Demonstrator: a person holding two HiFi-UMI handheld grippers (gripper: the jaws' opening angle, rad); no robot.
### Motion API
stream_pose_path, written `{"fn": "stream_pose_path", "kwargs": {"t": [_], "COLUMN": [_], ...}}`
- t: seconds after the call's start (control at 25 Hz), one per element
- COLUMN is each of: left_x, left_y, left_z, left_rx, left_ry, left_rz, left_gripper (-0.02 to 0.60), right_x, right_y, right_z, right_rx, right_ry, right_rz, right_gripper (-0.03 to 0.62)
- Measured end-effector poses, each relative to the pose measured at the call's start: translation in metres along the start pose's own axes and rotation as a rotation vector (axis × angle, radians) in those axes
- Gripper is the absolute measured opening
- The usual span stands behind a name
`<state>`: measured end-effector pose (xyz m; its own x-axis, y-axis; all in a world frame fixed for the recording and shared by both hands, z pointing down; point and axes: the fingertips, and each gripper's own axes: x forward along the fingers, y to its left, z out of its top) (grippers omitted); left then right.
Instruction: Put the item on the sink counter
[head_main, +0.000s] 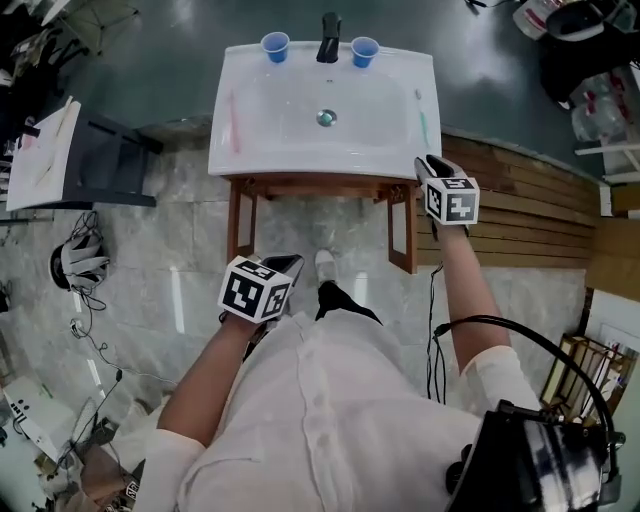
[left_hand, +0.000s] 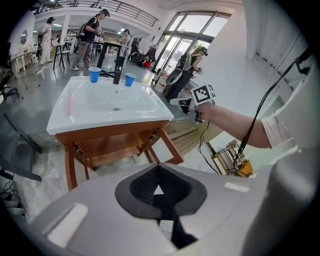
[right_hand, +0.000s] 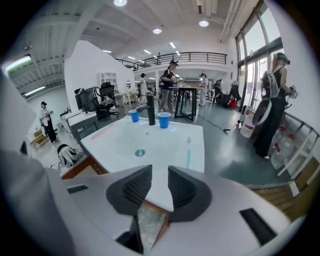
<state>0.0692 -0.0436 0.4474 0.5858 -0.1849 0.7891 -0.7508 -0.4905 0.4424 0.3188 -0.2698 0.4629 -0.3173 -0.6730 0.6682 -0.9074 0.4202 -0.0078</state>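
Sink counter (head_main: 400, 160) before me, white: first blue cup (head_main: 275, 46) stood left of faucet (head_main: 329, 38), second blue cup (head_main: 364, 51) right; pink toothbrush (head_main: 234, 122) lay farther left, green toothbrush (head_main: 421, 112) farther right.

No words, numbers, brands or signs are showing legibly anywhere. The left gripper (head_main: 286, 263) and right gripper (head_main: 432, 161) are carrying only black-and-white square markers (head_main: 255, 291), which are spelling nothing.
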Motion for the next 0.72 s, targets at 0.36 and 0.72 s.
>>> {"fn": "stream_pose_path", "kwargs": {"t": [0.36,0.72], "left_x": [0.021,0.032], "left_y": [0.009,0.021], "left_z": [0.040,0.042], "left_rx": [-0.030,-0.063], "left_ry": [0.003,0.014], "left_rz": [-0.001,0.010], "left_gripper": [0.006,0.006], "right_x": [0.075,0.113], "right_y": [-0.074,-0.096], "right_z": [0.002,-0.013], "right_rx": [0.014,0.044], "right_ry": [0.069,0.133], "right_rz": [-0.067,-0.077], "right_gripper": [0.086,0.084]}}
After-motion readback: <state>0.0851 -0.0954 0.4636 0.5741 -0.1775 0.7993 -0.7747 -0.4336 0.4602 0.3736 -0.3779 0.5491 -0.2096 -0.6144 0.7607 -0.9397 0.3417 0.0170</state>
